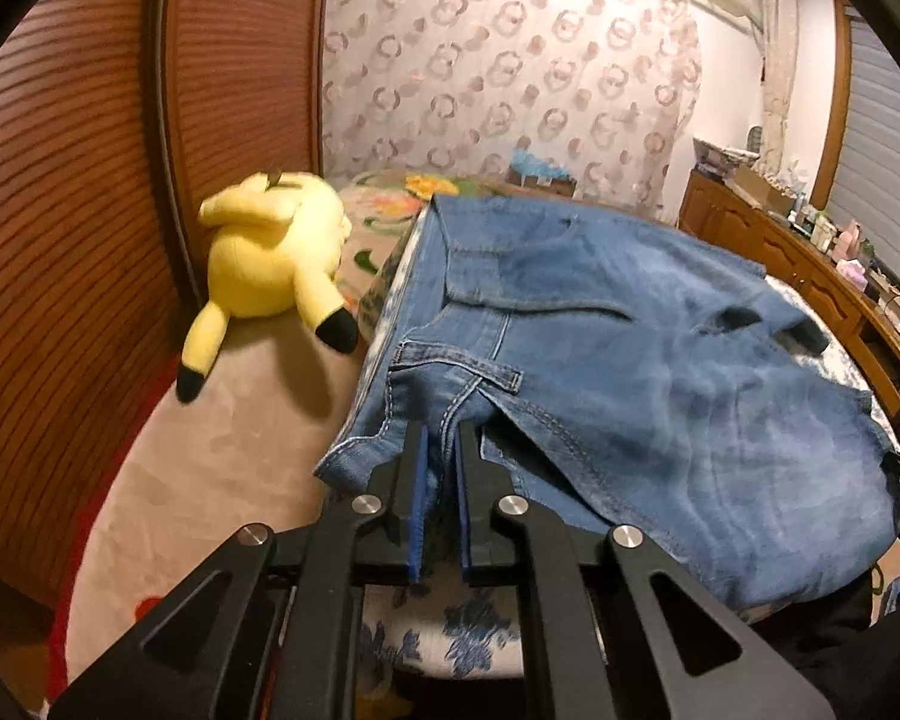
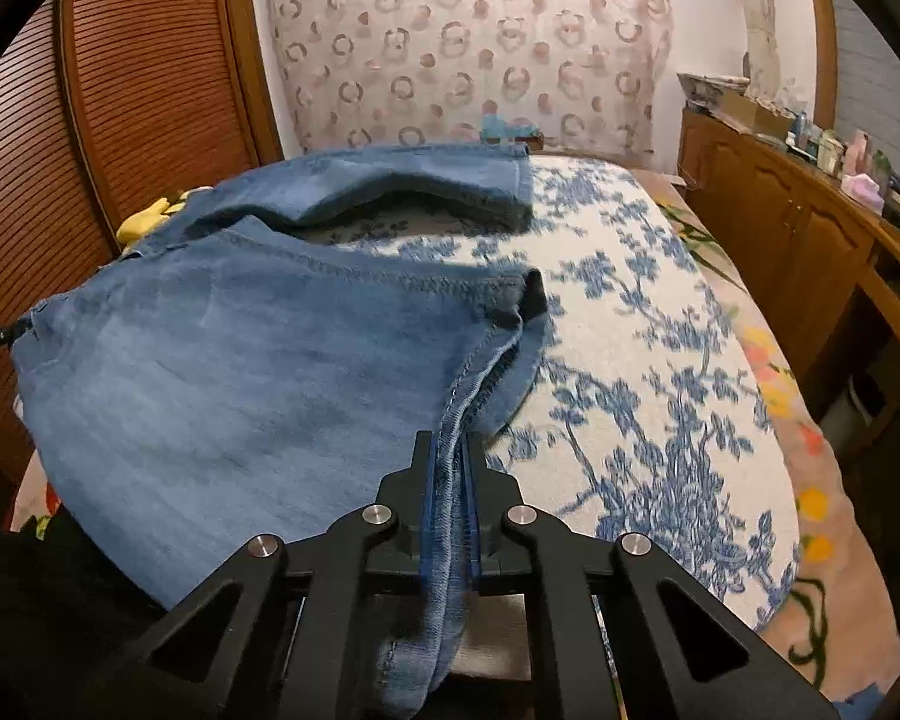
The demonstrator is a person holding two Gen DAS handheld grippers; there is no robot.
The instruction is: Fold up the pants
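— How do the jeans lie?

— Across a blue-flowered bed cover, long axis running left to right: waistband at the left, both leg hems at the right, the far leg lying apart from the near one.

— And the grippers?

— The left gripper is clenched on the near waistband corner. The right gripper is clamped on the near leg's seam edge.

— Anything close by?

— A yellow plush toy lies left of the waistband, against a slatted wooden door. A wooden cabinet stands far right, well apart.
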